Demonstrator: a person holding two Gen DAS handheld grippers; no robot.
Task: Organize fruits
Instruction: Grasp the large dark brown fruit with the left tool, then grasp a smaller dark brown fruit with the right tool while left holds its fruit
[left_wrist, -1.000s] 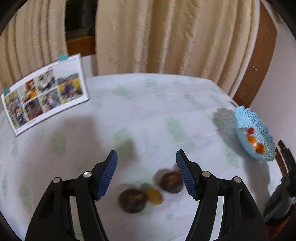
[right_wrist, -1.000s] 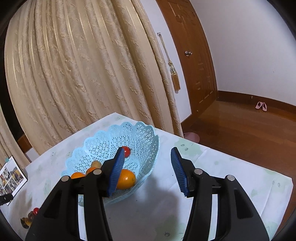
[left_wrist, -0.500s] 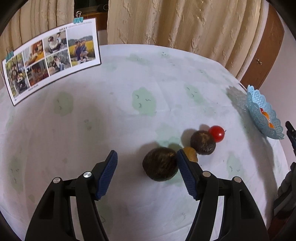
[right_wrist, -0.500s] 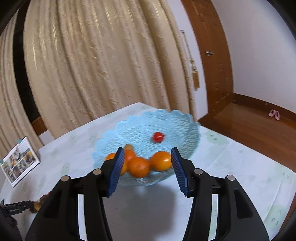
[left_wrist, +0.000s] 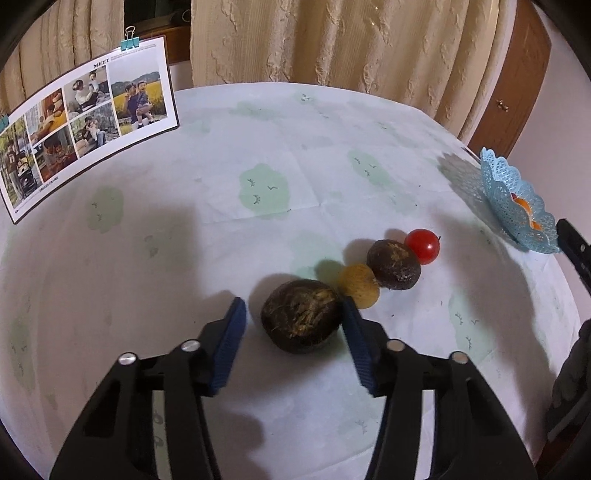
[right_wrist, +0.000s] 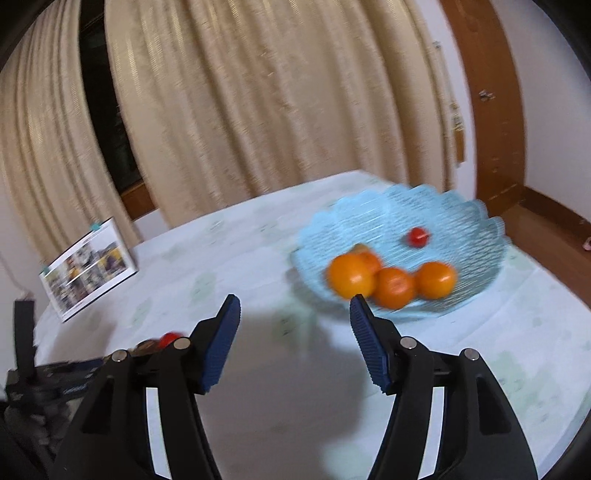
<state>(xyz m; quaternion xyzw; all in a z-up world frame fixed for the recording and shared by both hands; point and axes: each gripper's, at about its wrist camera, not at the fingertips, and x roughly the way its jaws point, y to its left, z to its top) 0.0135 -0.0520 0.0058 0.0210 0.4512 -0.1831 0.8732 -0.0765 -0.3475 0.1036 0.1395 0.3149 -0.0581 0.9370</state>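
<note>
Pale tablecloth (left_wrist: 295, 155) with green patches, cream curtains (left_wrist: 332, 40) behind it. Left gripper (left_wrist: 291, 314) released around a dark fruit (left_wrist: 301, 320); right gripper (right_wrist: 293, 314) released, empty, before the blue basket (right_wrist: 461, 221).

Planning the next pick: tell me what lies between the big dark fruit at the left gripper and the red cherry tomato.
In the left wrist view, a yellow fruit and a smaller dark fruit lie in a row between the big dark fruit and the cherry tomato.

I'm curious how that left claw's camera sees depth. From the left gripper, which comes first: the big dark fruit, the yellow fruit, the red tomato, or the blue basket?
In the left wrist view, from the left gripper:
1. Big dark fruit, between its fingers.
2. Yellow fruit, just beyond, right.
3. Red tomato, farther right.
4. Blue basket, far right table edge.
</note>
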